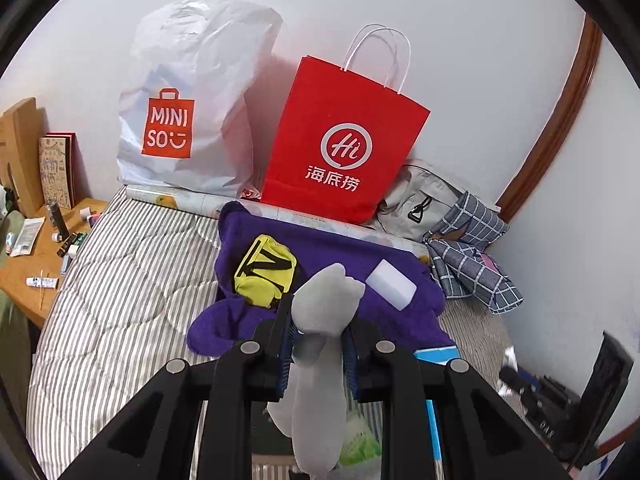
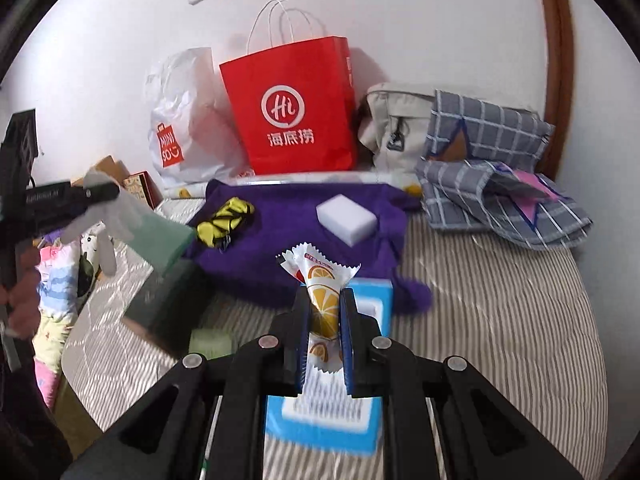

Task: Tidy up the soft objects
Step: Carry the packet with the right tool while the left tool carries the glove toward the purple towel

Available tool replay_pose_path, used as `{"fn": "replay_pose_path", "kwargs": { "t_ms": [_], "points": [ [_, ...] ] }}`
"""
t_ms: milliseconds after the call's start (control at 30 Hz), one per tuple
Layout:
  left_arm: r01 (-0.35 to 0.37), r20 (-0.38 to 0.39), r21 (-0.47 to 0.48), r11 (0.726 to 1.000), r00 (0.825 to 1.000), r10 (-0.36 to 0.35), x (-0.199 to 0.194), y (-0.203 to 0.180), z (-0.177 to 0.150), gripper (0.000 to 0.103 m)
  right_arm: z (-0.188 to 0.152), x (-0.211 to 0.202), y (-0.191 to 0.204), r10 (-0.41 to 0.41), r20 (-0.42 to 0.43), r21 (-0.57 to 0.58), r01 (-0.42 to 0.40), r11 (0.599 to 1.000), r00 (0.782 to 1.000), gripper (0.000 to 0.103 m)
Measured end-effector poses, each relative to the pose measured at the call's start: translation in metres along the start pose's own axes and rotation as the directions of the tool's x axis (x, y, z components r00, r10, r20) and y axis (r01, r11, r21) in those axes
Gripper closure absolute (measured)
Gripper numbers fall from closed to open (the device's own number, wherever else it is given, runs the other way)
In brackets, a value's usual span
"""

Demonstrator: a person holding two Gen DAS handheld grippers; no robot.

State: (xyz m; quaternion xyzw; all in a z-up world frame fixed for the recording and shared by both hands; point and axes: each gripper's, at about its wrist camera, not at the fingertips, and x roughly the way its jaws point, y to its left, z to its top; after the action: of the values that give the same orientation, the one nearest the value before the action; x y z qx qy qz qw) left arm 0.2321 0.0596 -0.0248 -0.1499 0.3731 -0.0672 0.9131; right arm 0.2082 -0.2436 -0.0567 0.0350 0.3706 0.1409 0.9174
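Fuzzy purple cloth [image 1: 332,248], glossy snack wrapper [image 2: 320,280], matt red paper bag [image 1: 340,140]

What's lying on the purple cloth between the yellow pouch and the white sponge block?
Nothing: only bare purple cloth lies between yellow pouch and white sponge block, clearest in the right wrist view.

Left wrist view: the grey sock [image 1: 320,320] runs off the bottom edge, its lower end cut from sight, and its middle is covered by the pads of the left gripper [image 1: 316,344]. The small tubes and bottles [image 1: 60,236] on the wooden surface [image 1: 24,276] are too small to identify.

Right wrist view: the blue box [image 2: 328,420] lies largely behind the right gripper [image 2: 324,336] and is blurred. The orange-slice wrapper [image 2: 320,300] shows print too small to read. The left gripper appears at the left edge, smeared and partly cropped.
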Motion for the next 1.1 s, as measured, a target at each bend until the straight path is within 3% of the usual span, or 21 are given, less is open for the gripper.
{"fn": "replay_pose_path", "kwargs": {
  "t_ms": [267,433,833,1100],
  "points": [
    [0.008,-0.01,-0.002,1.0,1.0,-0.008,0.03,-0.004,0.018,0.082,0.057,0.034,0.003,0.067,0.015,-0.028,-0.066,0.997,0.998,0.089],
    [0.021,-0.032,0.003,1.0,0.999,-0.02,0.056,-0.009,0.025,0.082,0.075,0.064,0.006,0.083,0.003,-0.048,-0.083,0.995,0.997,0.089],
    [0.026,-0.117,0.017,1.0,0.993,-0.024,0.121,-0.011,0.028,0.082,0.07,0.138,0.001,0.107,-0.11,-0.037,-0.112,0.993,0.988,0.089],
    [-0.018,-0.159,0.07,0.997,0.987,0.029,0.159,-0.012,0.028,0.082,0.066,0.167,0.002,0.09,-0.182,-0.069,-0.104,0.992,0.979,0.088]
  ]
}}
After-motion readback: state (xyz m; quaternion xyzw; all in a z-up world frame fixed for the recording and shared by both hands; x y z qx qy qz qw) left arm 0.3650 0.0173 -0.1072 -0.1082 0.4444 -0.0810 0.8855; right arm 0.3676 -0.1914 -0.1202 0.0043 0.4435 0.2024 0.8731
